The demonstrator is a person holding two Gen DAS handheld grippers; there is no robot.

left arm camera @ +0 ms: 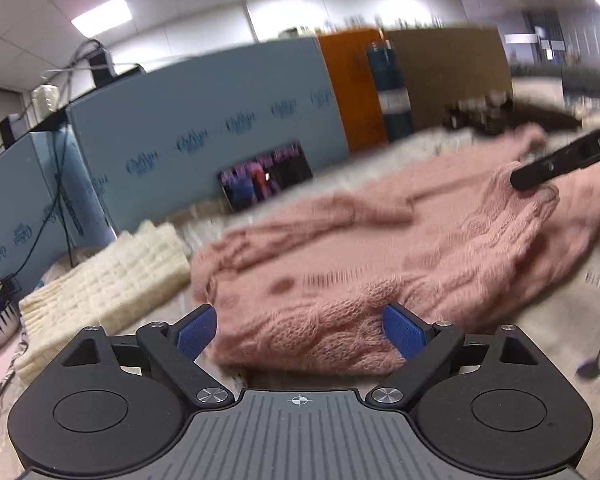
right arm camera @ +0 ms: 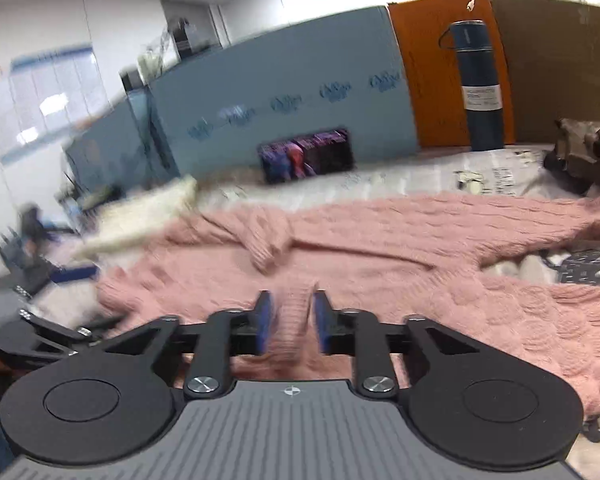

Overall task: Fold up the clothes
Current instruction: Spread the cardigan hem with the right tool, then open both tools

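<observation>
A pink cable-knit sweater (left arm camera: 380,248) lies spread on the table and fills the middle of both views (right arm camera: 380,248). My left gripper (left arm camera: 300,330) is open, its blue pads (left arm camera: 196,330) standing on either side of the sweater's near edge without closing on it. My right gripper (right arm camera: 290,326) is shut on a fold of the pink sweater, which bunches up between its blue pads (right arm camera: 265,326). The right gripper also shows in the left wrist view (left arm camera: 516,182) as a black finger on the sweater's far right part.
A cream knit garment (left arm camera: 100,280) lies left of the sweater. A phone with a lit screen (right arm camera: 306,156) leans on blue foam panels (left arm camera: 204,120). A dark blue flask (right arm camera: 480,88) stands by an orange board. A brown garment (right arm camera: 588,152) lies at far right.
</observation>
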